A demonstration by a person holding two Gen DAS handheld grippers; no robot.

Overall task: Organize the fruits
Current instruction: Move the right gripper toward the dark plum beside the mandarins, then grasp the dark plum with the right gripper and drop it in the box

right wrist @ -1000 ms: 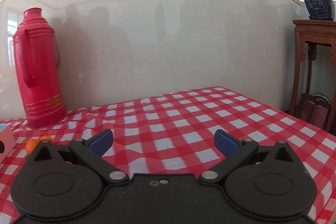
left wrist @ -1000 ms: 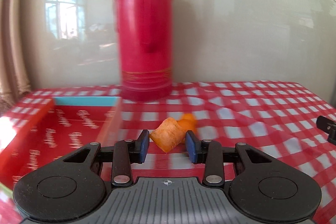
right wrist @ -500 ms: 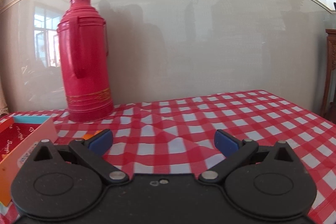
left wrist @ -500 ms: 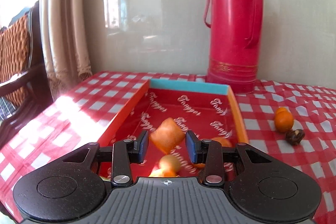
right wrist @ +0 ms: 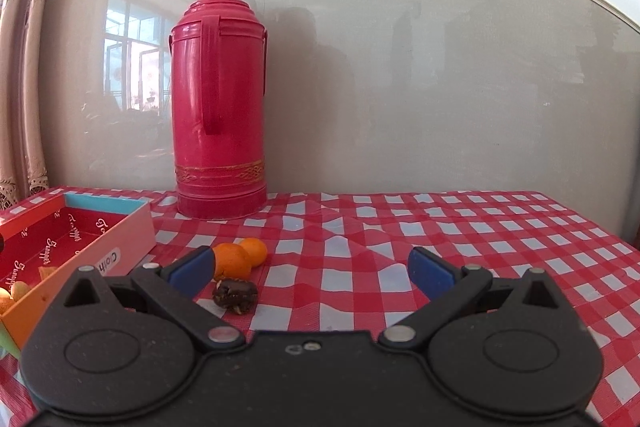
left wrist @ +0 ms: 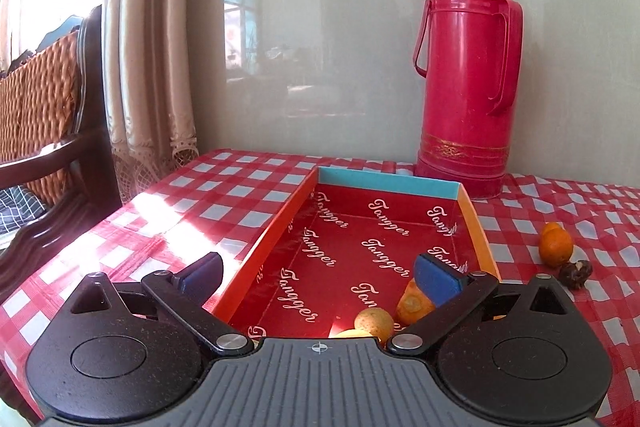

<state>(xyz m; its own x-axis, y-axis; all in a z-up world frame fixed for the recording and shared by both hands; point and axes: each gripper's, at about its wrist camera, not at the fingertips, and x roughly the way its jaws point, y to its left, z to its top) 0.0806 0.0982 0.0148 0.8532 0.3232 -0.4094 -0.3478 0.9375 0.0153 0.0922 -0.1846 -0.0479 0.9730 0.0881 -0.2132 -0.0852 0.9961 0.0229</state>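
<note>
From my left gripper [left wrist: 318, 277] I look down into the red cardboard box [left wrist: 472, 223] with white writing inside. My left jaws are wide open and hold nothing. An orange fruit piece [left wrist: 412, 305] and a small yellow round fruit [left wrist: 374, 321] lie in the near end of the box. A small orange [left wrist: 554, 246] and a dark brown wrinkly fruit [left wrist: 575, 271] lie on the red and white checked table [left wrist: 224, 195], right of the box. A tall red flask [left wrist: 466, 83] stands behind the box.

From my right gripper [right wrist: 310, 273], those jaws are wide open too. Two small oranges [right wrist: 236, 259] touch each other right of the box [right wrist: 116, 239], with the dark fruit [right wrist: 235, 293] just in front.
</note>
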